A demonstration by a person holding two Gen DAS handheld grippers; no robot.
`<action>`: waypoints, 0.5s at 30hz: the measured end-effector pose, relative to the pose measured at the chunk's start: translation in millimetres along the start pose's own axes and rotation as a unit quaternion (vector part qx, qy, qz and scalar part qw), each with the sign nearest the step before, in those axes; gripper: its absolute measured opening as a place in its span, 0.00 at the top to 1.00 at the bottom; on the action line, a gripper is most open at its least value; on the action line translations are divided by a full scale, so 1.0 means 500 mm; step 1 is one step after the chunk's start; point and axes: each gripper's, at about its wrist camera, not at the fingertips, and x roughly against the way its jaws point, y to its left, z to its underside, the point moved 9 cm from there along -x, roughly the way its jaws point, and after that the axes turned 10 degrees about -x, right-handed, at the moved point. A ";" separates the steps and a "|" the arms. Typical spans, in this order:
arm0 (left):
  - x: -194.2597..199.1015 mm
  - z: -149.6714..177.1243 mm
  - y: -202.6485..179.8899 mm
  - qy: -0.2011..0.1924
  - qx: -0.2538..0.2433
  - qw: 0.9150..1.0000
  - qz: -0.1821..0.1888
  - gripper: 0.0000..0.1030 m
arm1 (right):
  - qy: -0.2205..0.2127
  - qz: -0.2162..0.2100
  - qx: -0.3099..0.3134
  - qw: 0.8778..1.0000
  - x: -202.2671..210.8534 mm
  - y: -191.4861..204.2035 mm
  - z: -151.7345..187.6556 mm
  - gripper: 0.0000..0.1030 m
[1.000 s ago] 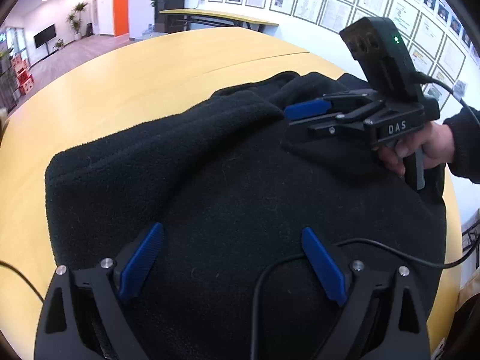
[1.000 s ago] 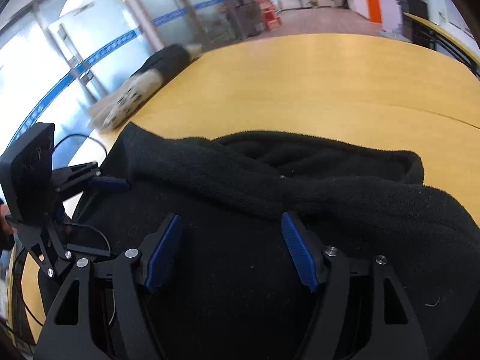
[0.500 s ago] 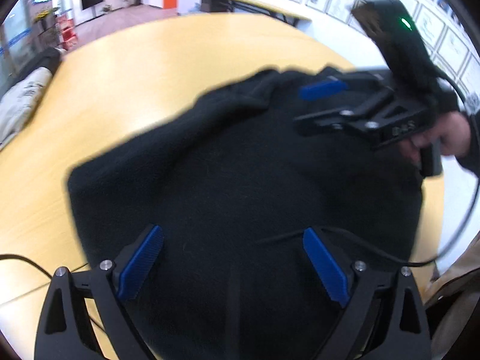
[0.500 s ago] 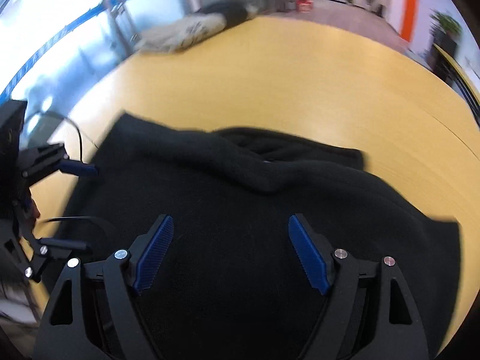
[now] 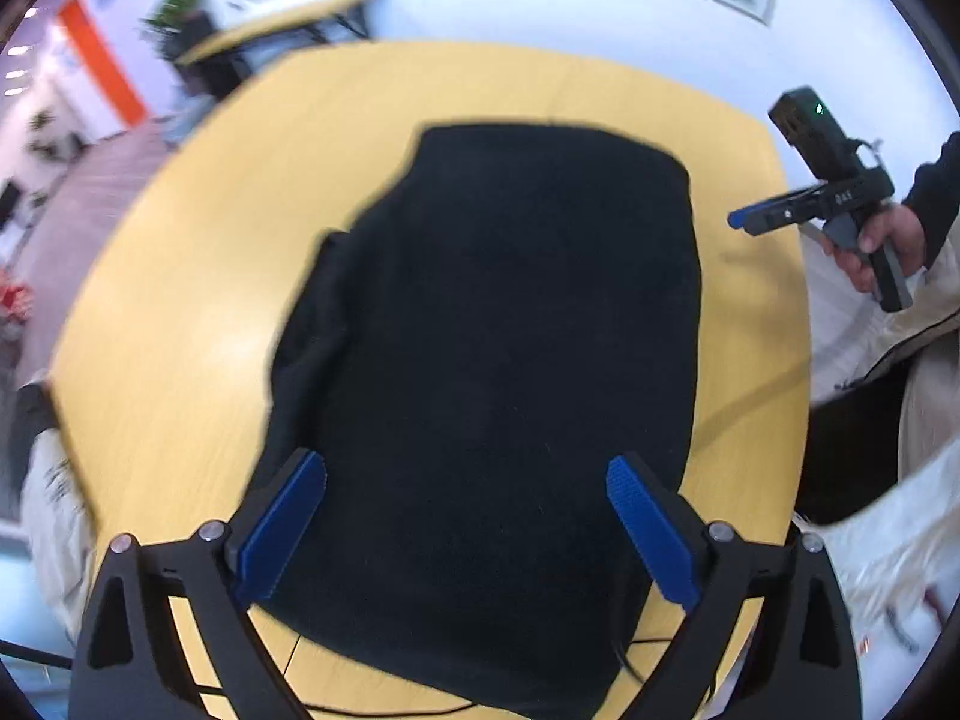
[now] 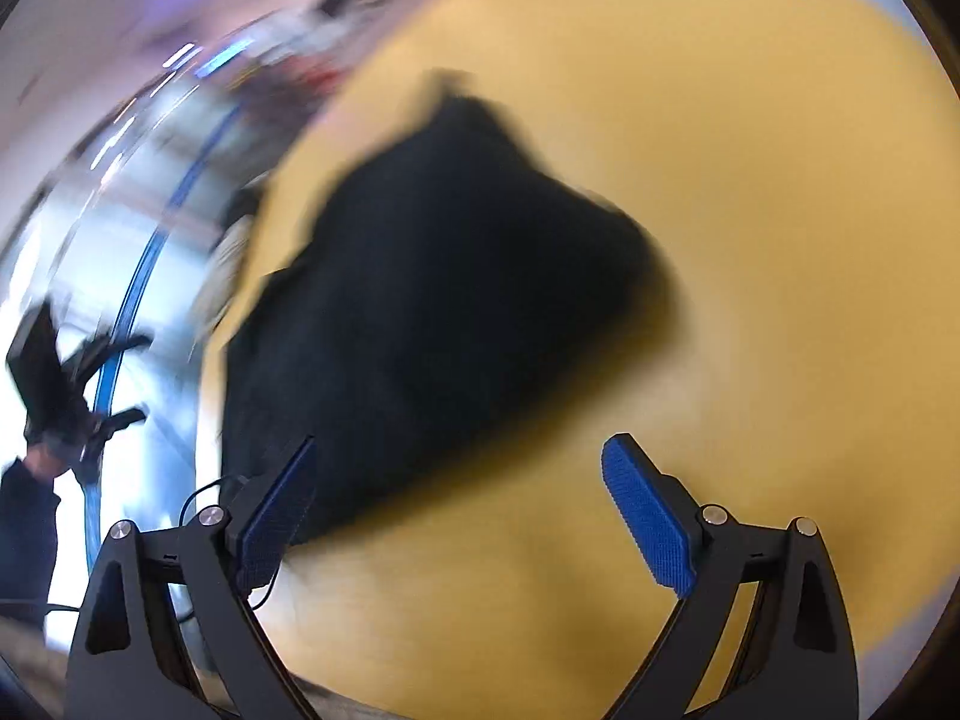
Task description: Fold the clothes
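Both my hand-held grippers pulled off the black garment [image 5: 492, 360]; right hand-held gripper [image 6: 462, 516] just widened, empty; left hand-held gripper [image 5: 468, 528] released over worktop [image 5: 180, 312].

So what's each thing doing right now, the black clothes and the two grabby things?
Black garment: folded, lying flat on the yellow table, nothing gripping it.
Left hand-held gripper: open, empty, above the garment.
Right hand-held gripper: open, empty, jaws just opened wider, off to the garment's side.
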 end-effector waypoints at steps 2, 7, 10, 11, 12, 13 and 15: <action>-0.054 -0.015 -0.005 0.002 -0.018 1.000 0.017 0.06 | -0.022 -0.002 -0.052 0.998 -0.019 -0.035 -0.005 0.07; -0.179 -0.059 0.003 -0.037 -0.043 0.998 0.010 0.09 | -0.064 -0.024 -0.061 0.996 -0.084 0.008 -0.049 0.08; -0.255 -0.069 0.025 -0.044 -0.041 0.998 0.014 0.09 | -0.083 -0.030 -0.051 0.995 -0.133 0.058 -0.078 0.09; -0.282 -0.066 0.026 -0.038 -0.043 0.998 0.020 0.10 | -0.089 -0.029 -0.050 0.994 -0.153 0.075 -0.086 0.12; -0.306 -0.062 0.021 -0.035 -0.051 0.998 0.029 0.08 | -0.094 -0.026 -0.054 0.994 -0.175 0.090 -0.092 0.14; -0.315 -0.060 0.021 -0.045 -0.055 0.997 0.036 0.07 | -0.099 -0.018 -0.061 0.993 -0.191 0.102 -0.100 0.20; -0.318 -0.058 0.027 -0.075 -0.058 0.994 0.046 0.03 | -0.102 -0.008 -0.075 0.992 -0.207 0.114 -0.110 0.39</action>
